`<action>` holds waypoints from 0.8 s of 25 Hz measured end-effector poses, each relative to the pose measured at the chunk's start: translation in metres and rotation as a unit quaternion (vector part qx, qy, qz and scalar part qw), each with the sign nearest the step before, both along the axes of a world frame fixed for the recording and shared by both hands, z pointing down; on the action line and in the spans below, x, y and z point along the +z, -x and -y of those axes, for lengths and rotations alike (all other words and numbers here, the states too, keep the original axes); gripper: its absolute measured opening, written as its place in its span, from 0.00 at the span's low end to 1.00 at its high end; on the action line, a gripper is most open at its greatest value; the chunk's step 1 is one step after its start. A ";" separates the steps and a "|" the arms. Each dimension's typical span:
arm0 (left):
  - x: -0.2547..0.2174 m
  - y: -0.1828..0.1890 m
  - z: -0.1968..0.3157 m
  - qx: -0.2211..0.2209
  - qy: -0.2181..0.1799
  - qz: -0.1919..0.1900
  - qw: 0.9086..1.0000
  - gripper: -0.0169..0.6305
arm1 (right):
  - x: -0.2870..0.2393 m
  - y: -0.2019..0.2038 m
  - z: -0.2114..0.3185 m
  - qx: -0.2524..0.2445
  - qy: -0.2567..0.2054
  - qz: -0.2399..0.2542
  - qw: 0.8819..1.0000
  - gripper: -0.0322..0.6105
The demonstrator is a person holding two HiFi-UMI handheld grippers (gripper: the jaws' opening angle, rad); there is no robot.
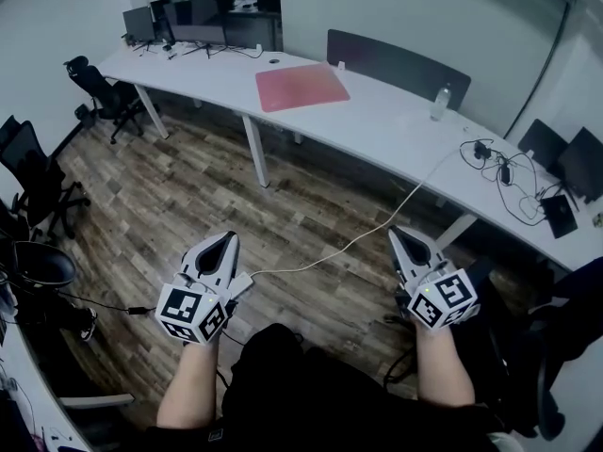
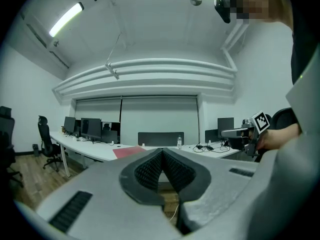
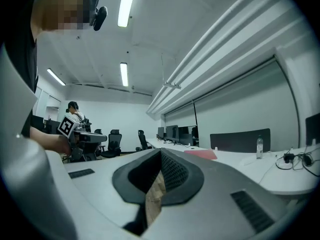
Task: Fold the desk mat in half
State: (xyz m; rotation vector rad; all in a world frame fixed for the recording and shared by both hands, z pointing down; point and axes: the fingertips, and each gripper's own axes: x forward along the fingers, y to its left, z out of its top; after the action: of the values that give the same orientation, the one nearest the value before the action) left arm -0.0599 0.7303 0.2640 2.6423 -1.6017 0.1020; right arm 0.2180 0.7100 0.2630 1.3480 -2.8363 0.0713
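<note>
Forearms (image 1: 188, 384) reach forward side by side, each carrying its tool level above the wooden floor (image 1: 188, 186). The left gripper (image 1: 222, 241) has its jaws pressed together with nothing between them. The right gripper (image 1: 402, 237) is likewise closed and empty, and the two are well apart from each other. A white cable (image 1: 377, 222) runs across the floor between them and up toward the desk (image 1: 386, 125).

Far ahead of both sets of fingertips, the long white desk curves along the wall. The pink desk mat (image 1: 301, 87) lies flat and unfolded on it, ahead of the left fingertips and untouched. A water bottle (image 1: 439, 102) stands further right on the desk, ahead of the right fingertips, before a dark divider panel (image 1: 396, 62). Monitors (image 1: 193, 22) sit at the desk's far left end, and black office chairs (image 1: 102, 88) stand left of the left fingertips.
</note>
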 end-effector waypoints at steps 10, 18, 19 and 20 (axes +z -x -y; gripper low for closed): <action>0.012 0.007 0.016 -0.006 0.019 -0.013 1.000 0.03 | 0.011 -0.002 0.009 -0.001 0.020 -0.010 1.000 0.04; 0.020 0.021 0.073 0.002 0.017 -0.029 0.999 0.03 | 0.024 0.019 0.060 -0.007 0.037 -0.025 0.999 0.04; 0.023 0.024 0.084 0.001 0.019 -0.031 0.999 0.03 | 0.026 0.023 0.070 -0.008 0.038 -0.027 0.999 0.04; 0.026 0.028 0.096 0.001 0.020 -0.034 0.999 0.03 | 0.028 0.026 0.081 -0.009 0.038 -0.030 0.999 0.04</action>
State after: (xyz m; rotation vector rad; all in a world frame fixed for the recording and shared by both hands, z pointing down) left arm -0.0880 0.6348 0.2904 2.5874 -1.5604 0.0451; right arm 0.1918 0.6289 0.2907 1.2875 -2.7655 0.1362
